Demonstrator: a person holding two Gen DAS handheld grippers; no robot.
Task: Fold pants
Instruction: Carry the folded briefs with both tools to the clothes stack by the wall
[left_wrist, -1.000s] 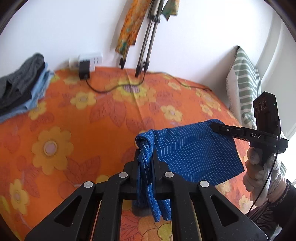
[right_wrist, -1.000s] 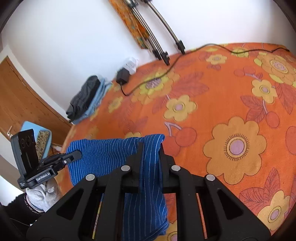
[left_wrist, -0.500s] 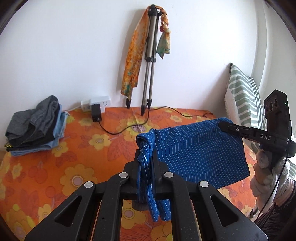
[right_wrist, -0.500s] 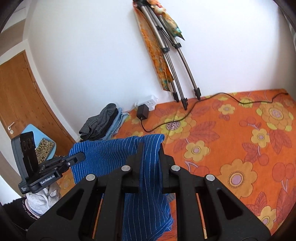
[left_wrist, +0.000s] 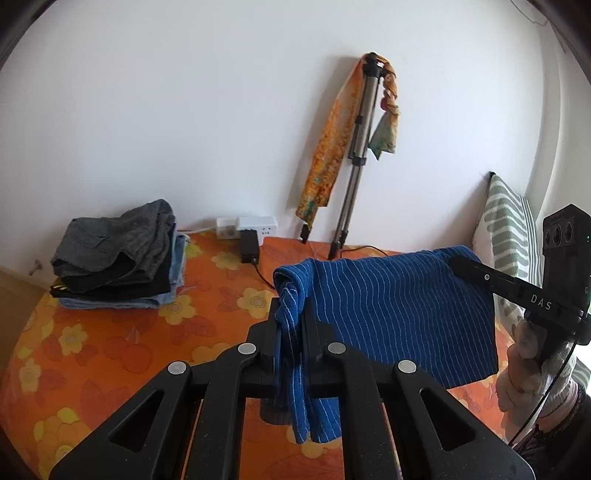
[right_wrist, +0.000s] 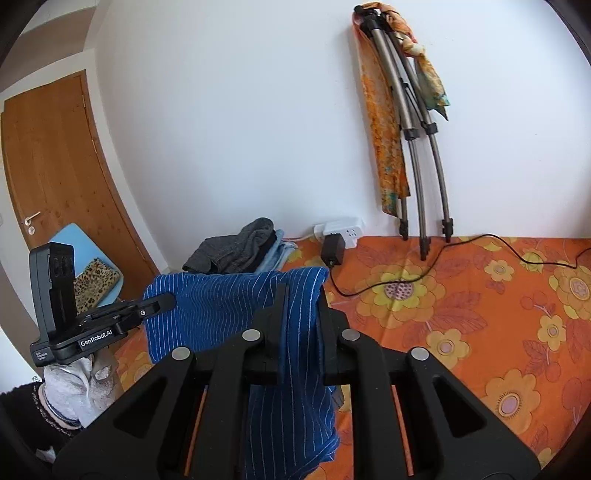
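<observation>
Blue pinstriped pants (left_wrist: 402, 317), already doubled into a short panel, hang in the air above the bed (left_wrist: 110, 343), stretched between the 2 tools. The left tongs (left_wrist: 291, 321) are closed on a bunched corner, with a tail of cloth drooping between the fingers; the right tongs (right_wrist: 299, 314) are likewise clamped on the opposite corner, the cloth draped over and down through them.

The step in hand looks like carrying the held fold to be laid down or stacked. To do it well, I would keep both grips level and the top edge taut, so the hanging lower edge stays straight, then lower that free edge onto the bed first and let the rest follow flat.

Room is good straight ahead: the orange floral bedspread is bare in the middle. Limits are the stack of folded clothes (left_wrist: 118, 258) at the far left, the power strip (left_wrist: 247, 227) and its black cable (right_wrist: 491, 243) trailing across the far side, the tripod (left_wrist: 354, 162) against the wall, and a striped pillow (left_wrist: 506, 225) at the right.
</observation>
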